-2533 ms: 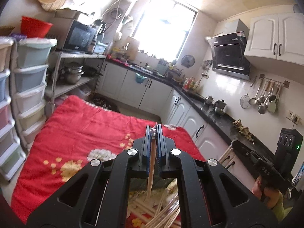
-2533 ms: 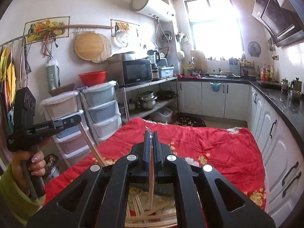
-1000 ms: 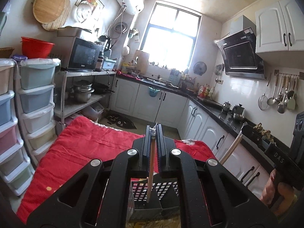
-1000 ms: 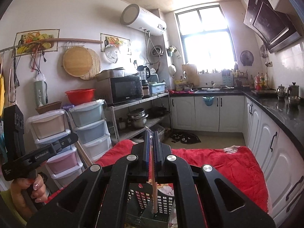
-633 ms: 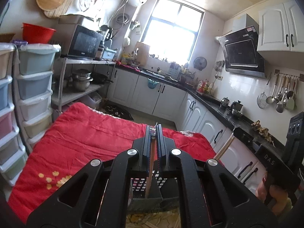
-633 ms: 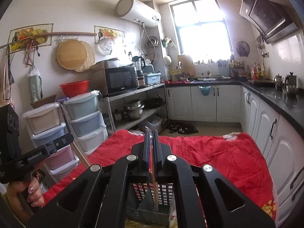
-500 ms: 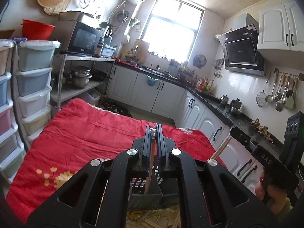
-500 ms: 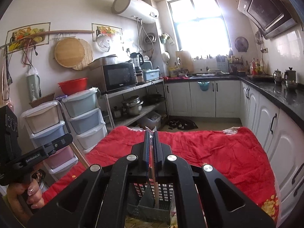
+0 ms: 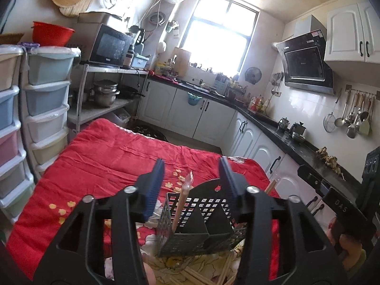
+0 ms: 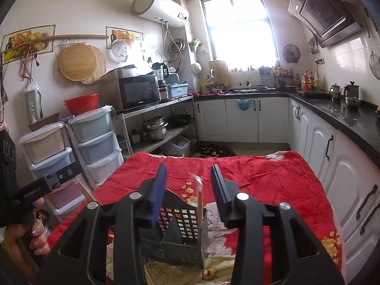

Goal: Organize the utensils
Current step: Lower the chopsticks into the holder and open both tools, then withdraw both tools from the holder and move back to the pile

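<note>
On the near part of the red floral blanket (image 9: 102, 156), a dark perforated plastic utensil caddy with dividers (image 9: 201, 235) stands just under both tools. Left gripper (image 9: 191, 173) jaws opening, nothing pressed between the pads; a thin pale wooden chopstick in a clear wrapper (image 9: 181, 201) stands released in the caddy's left compartment, leaning slightly. Right gripper (image 10: 188, 180) jaws opening too, its own wrapped wooden chopstick (image 10: 199, 199) upright in the right-hand compartment, free of the pads. Loose chopsticks (image 9: 197, 273) lie on the blanket nearest the camera. These sticks look light, stiff and a bit slick in film; best pinched mid-shaft or upper third, squarely. Caddy is probably light and could tip if nudged.
</note>
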Demonstrator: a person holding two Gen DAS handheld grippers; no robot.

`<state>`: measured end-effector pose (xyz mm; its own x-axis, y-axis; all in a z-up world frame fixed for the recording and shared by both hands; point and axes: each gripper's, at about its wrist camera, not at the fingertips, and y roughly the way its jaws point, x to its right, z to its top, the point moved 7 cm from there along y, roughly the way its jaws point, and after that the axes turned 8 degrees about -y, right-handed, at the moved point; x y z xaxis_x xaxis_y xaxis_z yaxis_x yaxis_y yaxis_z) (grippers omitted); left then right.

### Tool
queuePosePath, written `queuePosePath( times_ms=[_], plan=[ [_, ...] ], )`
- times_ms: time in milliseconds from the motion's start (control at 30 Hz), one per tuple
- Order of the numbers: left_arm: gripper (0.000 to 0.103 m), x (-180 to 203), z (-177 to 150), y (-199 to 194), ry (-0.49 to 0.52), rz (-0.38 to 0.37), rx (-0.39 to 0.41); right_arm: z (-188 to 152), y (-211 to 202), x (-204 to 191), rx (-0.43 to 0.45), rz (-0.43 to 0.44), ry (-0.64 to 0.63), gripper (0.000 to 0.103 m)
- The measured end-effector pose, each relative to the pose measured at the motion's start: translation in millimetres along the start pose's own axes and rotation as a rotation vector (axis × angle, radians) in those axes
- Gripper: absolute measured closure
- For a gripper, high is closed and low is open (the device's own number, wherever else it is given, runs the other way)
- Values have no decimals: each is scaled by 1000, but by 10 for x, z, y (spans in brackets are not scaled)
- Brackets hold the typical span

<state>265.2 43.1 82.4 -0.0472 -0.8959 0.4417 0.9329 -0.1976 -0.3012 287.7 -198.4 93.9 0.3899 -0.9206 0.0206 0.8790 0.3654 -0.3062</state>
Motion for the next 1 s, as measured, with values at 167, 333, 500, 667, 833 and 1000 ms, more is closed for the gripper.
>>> queuePosePath(
  times_ms=[167,333,500,667,833,1000],
  plan=[
    [34,-16,1,-134,3,5,27,-80,-116,18,-8,-22,-8,55],
    [17,25,-10,-276,18,0,49,-147,-216,22,-13,-29,-7,50],
    [11,68,-39,-404,27,-5,63,-178,-289,10,-14,-30,-4,47],
    [11,32,-58,-512,6,-5,66,-233,-400,1,-14,-33,-10,44],
    [11,-64,-165,-618,-29,7,59,-300,-513,-15,-12,-31,-11,41],
    [11,-130,-285,-659,-46,21,37,-366,-584,-81,-24,-24,-27,39]
  ],
)
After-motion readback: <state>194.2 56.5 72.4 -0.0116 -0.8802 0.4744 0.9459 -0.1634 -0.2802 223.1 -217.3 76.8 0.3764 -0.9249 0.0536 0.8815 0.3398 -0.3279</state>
